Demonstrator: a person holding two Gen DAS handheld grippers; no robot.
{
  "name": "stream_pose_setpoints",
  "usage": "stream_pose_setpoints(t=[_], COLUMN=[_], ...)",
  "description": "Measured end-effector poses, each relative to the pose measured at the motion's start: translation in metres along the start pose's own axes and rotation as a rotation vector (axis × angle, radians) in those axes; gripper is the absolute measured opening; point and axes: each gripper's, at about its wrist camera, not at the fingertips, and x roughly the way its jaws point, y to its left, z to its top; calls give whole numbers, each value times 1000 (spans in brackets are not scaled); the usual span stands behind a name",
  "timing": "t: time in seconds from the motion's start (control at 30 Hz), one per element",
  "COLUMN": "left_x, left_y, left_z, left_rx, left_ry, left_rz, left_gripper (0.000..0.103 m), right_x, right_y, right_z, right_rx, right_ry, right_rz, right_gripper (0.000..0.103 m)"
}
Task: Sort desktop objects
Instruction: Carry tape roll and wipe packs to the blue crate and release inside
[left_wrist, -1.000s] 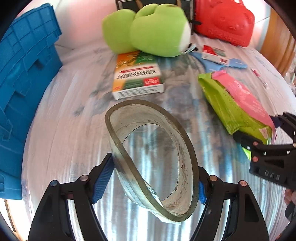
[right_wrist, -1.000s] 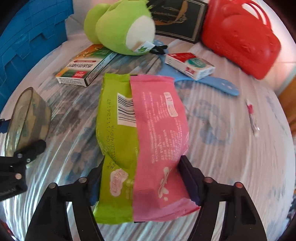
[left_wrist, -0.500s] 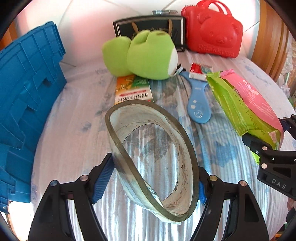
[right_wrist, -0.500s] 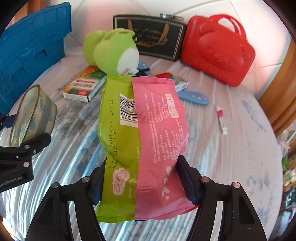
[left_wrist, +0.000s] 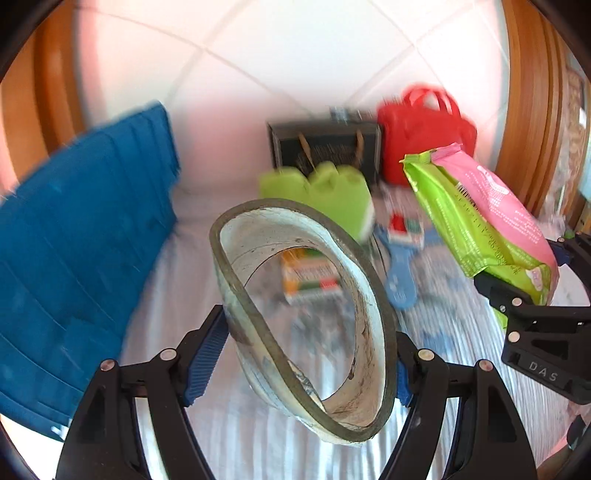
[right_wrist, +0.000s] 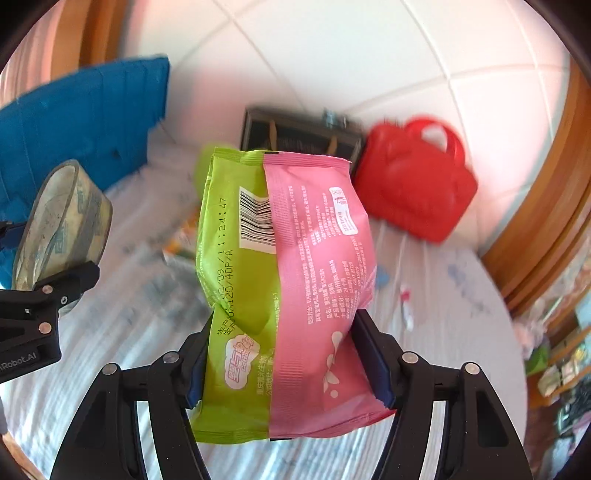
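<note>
Our left gripper (left_wrist: 308, 363) clamps the tape roll (left_wrist: 303, 317), our right gripper (right_wrist: 286, 363) the green-pink packet (right_wrist: 284, 288), both raised above open tablecloth (right_wrist: 443, 332), blue crate (left_wrist: 74, 251) leftward

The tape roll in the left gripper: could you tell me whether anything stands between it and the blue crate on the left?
Nothing visible does. The tape roll is clamped in the left gripper above the striped cloth, and only open space separates it from the blue crate.
</note>
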Motion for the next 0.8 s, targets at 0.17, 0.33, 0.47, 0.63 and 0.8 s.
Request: stream_pose_setpoints(t=[0.17,0.33,0.47,0.63,0.8], left_x=[-43,-93,-132,-163,-172], left_y=[59,129,188,258,336], left_z=[19,41,52,53,40], left_rx=[-18,-35,-56,-88,-162], left_ry=[-122,-234,-308,-343,-319], left_rz=[52,112,171,266,353], left_gripper=[75,75,75,75,75], right_x=[-45,-85,-118,-153,-168], right_y=[53,112,171,231,303], right_z=[49,95,138,183,212], right_rx=[-28,-41,-67,-73,-121], right_ry=[-132,-244,-340,-422,-436], right_rz=[-17,5,26,104,188], right_gripper=[67,68,68,68,68])
